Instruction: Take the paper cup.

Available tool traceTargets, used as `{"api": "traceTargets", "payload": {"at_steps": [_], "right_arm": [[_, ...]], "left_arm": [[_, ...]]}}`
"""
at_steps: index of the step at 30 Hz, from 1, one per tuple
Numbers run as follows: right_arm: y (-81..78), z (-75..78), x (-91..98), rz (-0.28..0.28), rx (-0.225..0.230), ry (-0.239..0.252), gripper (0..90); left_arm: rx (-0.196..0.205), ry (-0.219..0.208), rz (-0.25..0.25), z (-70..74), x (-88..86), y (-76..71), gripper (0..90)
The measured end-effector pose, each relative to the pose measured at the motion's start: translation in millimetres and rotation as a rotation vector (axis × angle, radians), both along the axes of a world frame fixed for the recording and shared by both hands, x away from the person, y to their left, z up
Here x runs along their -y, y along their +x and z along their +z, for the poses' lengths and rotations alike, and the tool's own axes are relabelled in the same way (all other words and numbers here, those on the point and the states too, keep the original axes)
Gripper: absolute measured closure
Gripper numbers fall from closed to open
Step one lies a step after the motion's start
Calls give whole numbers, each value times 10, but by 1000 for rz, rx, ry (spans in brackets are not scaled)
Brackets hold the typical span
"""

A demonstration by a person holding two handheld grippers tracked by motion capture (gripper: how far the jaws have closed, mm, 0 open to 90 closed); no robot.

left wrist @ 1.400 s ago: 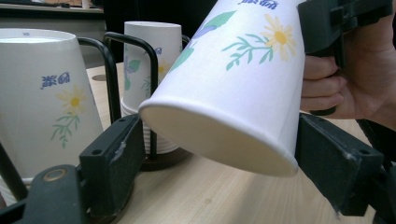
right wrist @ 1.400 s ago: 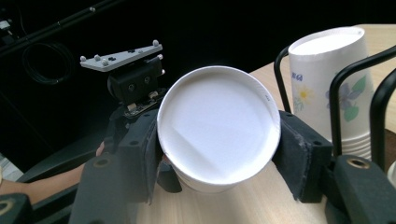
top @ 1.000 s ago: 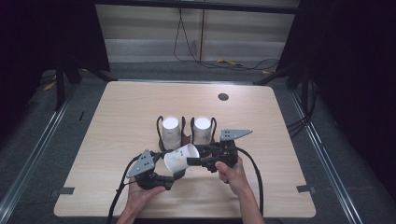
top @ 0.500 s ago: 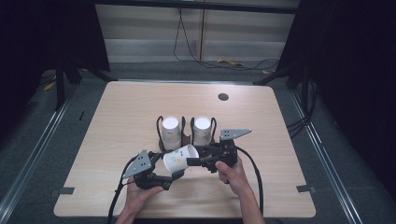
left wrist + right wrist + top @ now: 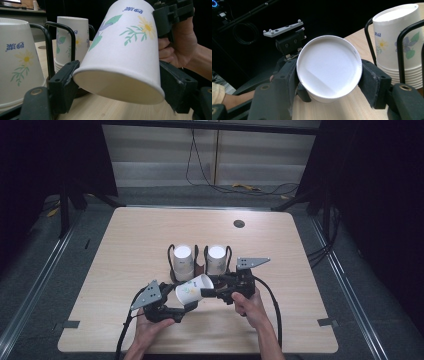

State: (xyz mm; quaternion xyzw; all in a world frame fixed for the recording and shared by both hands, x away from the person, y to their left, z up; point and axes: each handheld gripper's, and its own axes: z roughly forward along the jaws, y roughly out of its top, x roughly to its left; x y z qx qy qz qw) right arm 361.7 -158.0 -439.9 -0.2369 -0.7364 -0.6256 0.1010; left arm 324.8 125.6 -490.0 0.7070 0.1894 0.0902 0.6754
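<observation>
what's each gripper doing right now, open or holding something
Left gripper: jaws have just been closing, now pressed on the wide rim end of the paper cup.
Right gripper: shut on the cup's base end.

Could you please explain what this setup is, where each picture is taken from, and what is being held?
A person sits at a wooden table with a hand-held two-jaw tool in each hand. The high view looks down from above; the other two views come from small cameras riding on each tool, looking along its black jaws.

On the table stand two stacks of upside-down paper cups inside a black wire rack.

Between the tools is a single flowered cup, lying tilted. The right gripper clamps its closed bottom end. The left gripper has just been closing around the cup's open rim end, with its jaws against both sides of the cup.
</observation>
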Motion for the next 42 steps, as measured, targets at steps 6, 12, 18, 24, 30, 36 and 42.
{"api": "traceTargets", "payload": {"at_steps": [6, 12, 18, 24, 30, 36, 42], "right_arm": [[-6, 5, 13, -6, 6, -4, 354], [-10, 0, 27, -13, 5, -10, 331], [-15, 0, 35, -30, 10, -17, 261], [-31, 10, 59, -48, 21, -42, 209], [-60, 25, 107, -57, 37, -52, 212], [-89, -26, 183, -74, 30, -68, 205], [-117, -20, 190, -72, 47, -109, 200]], "left_arm": [[14, 6, -10, 2, -2, -18, 268], [14, 6, -15, 7, -4, -23, 287], [5, 14, -16, 8, -7, -23, 289], [-22, 59, -16, 36, -6, -7, 277], [-33, 72, -15, 80, -3, 2, 274], [-30, 111, -17, 93, -5, -6, 274], [-30, 130, -8, 96, -17, 7, 275]]}}
